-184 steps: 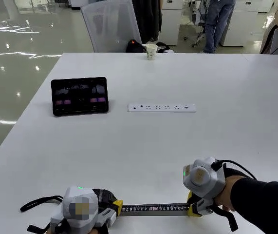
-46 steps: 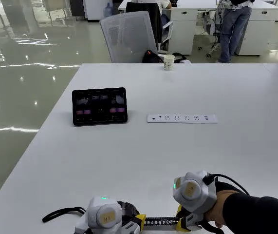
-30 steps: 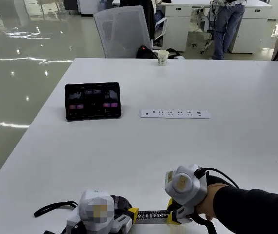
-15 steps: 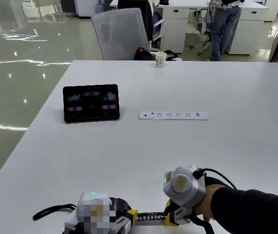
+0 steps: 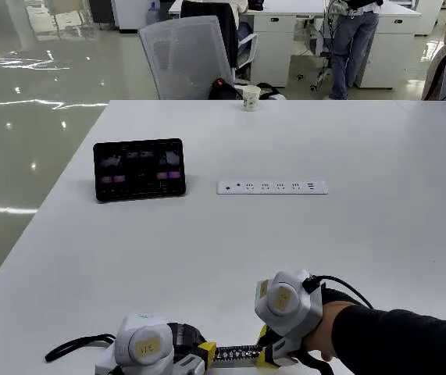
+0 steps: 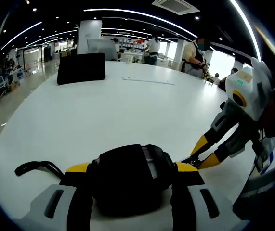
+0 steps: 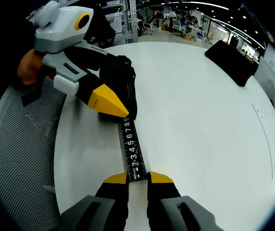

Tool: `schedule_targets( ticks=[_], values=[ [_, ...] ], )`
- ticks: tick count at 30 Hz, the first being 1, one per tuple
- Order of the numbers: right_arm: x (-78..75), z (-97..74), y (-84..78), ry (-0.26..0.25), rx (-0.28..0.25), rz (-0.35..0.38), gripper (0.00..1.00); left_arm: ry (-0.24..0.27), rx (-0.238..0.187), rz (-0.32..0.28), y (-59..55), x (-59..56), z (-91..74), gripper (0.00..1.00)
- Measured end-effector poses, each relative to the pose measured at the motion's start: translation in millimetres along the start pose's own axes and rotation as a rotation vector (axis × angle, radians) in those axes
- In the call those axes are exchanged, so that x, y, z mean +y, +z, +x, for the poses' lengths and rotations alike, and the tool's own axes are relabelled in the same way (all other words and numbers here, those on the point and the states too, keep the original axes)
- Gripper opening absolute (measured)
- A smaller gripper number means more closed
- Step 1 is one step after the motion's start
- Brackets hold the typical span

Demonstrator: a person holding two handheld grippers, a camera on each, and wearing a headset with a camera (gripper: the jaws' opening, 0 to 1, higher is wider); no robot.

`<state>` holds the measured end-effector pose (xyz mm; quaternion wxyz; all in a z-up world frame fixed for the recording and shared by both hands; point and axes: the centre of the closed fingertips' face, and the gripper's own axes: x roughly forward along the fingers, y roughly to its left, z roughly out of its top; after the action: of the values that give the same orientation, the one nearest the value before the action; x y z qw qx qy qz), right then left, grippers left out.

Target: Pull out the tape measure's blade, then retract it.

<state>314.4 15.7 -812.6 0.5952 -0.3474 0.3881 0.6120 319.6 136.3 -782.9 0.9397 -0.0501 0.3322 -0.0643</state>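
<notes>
Change: the blade [image 5: 237,355] run showing between the claws is far shorter than six seconds back. The right claw [image 5: 263,359] has closed in on the left claw [image 5: 204,353]. The camera also shifted, so ignore the drift of the background.
Phase: my read is that the pull-out is done and the retract is most of the way home.
Head view: both claws sit at the near edge of the white table [image 5: 301,234]. A short numbered strip of blade lies between them. The tablet [image 5: 139,169] and power strip [image 5: 272,187] are well apart from the work, further up the table.
Left gripper view: the jaws are clamped on the black tape measure case [image 6: 130,178], one yellow tip on each side. The case rests on the table and its strap [image 6: 33,168] trails off to the side. The right claw comes in from the right, tips near the case mouth.
Right gripper view: the jaws are pinched on the very end of the blade. The blade runs straight ahead, flat on the table, into the case held by the left claw.
Risk 1: the blade end slips out and snaps back into the case. Cause: the grip is only on the tip, and I judge the spring is pulling on it.
Risk 2: the blade kinks or twists. Cause: the right claw drifting off the line of the case mouth.
Risk 3: the case rotates in the left claw. Cause: rounded body and side load.
</notes>
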Motion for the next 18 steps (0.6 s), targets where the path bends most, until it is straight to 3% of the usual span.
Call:
schedule_targets(
  ticks=[18],
  values=[
    [6.7, 4.4, 8.0, 0.013, -0.012, 0.006, 0.11, -0.028, 0.007, 0.012, -1.7, -0.5, -0.8, 0.61]
  ],
)
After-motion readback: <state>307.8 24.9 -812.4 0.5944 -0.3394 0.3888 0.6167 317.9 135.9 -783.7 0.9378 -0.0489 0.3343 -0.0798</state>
